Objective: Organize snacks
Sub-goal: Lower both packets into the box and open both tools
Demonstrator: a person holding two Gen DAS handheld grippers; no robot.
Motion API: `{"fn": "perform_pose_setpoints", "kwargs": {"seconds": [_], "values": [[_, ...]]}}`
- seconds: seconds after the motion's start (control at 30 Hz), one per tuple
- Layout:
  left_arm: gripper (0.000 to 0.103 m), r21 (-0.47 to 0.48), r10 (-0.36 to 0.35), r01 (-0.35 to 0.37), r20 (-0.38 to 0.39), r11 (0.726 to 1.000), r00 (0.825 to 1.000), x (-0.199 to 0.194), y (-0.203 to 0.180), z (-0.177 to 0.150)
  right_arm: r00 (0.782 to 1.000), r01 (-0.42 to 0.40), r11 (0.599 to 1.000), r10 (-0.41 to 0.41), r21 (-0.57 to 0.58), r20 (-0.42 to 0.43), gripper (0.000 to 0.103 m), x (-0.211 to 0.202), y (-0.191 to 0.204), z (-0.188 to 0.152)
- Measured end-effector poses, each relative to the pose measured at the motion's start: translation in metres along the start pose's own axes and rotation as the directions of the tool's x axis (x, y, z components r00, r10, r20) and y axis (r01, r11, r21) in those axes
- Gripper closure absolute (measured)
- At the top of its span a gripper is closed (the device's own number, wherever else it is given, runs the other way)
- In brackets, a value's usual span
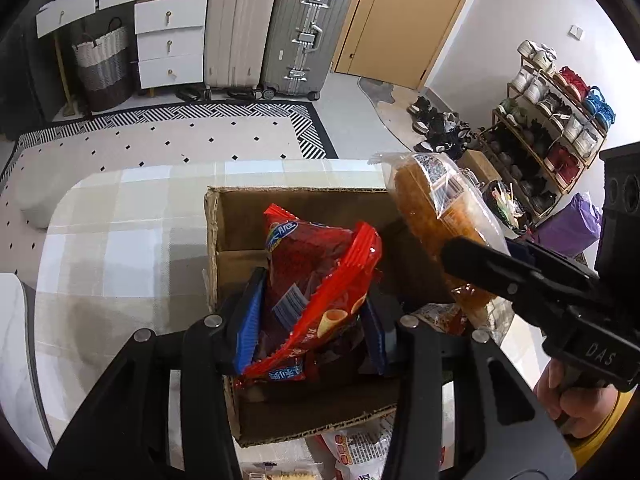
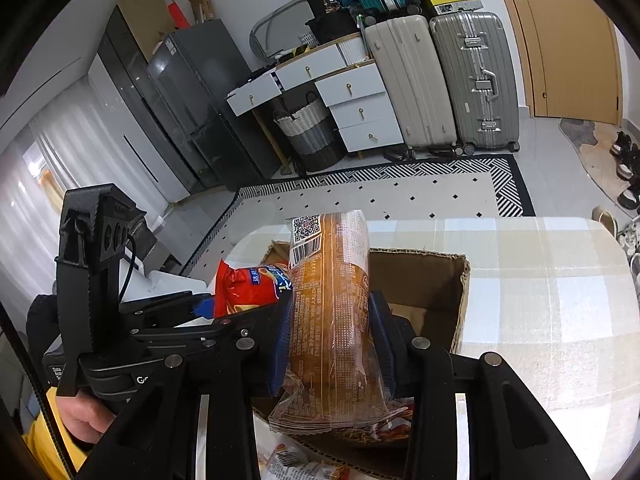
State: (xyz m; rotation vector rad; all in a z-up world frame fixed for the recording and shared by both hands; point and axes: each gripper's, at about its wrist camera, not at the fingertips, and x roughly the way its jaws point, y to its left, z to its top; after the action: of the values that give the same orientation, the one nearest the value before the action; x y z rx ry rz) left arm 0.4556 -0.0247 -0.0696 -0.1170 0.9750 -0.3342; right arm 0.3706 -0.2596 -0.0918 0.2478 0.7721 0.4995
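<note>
An open cardboard box (image 1: 224,216) stands on a checked tablecloth; it also shows in the right wrist view (image 2: 460,292). My left gripper (image 1: 312,320) is shut on a red snack bag (image 1: 316,264) and holds it over the box. My right gripper (image 2: 332,340) is shut on a clear-wrapped orange bread pack (image 2: 332,312) and holds it upright above the box's near edge. In the left wrist view the bread pack (image 1: 436,208) hangs at the box's right side. In the right wrist view the red bag (image 2: 248,284) shows at left.
More snack packets (image 1: 356,448) lie on the table (image 2: 540,280) in front of the box. Suitcases (image 1: 272,28), white drawers (image 1: 168,40) and a shoe rack (image 1: 552,136) stand beyond the patterned rug (image 1: 160,136).
</note>
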Motion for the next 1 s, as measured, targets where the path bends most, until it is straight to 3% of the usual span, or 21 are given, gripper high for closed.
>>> {"fn": "perform_pose_setpoints", "kwargs": {"seconds": [0.13, 0.53, 0.6, 0.83, 1.0], "values": [[0.063, -0.007, -0.009, 0.008, -0.013, 1.000, 1.000, 0.014, 0.002, 0.003, 1.000, 0.009, 1.000, -0.009, -0.008, -0.009, 0.066, 0.005, 0.001, 0.001], [0.057, 0.007, 0.013, -0.013, -0.016, 1.000, 1.000, 0.008, -0.001, -0.005, 0.998, 0.032, 0.999, -0.032, 0.007, -0.053, 0.066, 0.016, 0.002, -0.002], [0.053, 0.012, 0.005, -0.005, -0.016, 1.000, 1.000, 0.004, -0.003, -0.010, 0.998, 0.035, 0.999, -0.034, 0.012, -0.048, 0.066, 0.015, 0.002, -0.002], [0.052, 0.035, 0.040, -0.040, -0.002, 0.999, 0.999, -0.016, -0.014, -0.024, 0.996, 0.057, 0.998, -0.057, 0.008, -0.068, 0.066, 0.017, 0.002, -0.004], [0.044, 0.042, 0.073, -0.073, 0.009, 0.996, 0.997, -0.032, -0.016, -0.030, 0.994, 0.067, 0.998, -0.066, 0.011, -0.086, 0.066, 0.020, 0.004, -0.008]]}}
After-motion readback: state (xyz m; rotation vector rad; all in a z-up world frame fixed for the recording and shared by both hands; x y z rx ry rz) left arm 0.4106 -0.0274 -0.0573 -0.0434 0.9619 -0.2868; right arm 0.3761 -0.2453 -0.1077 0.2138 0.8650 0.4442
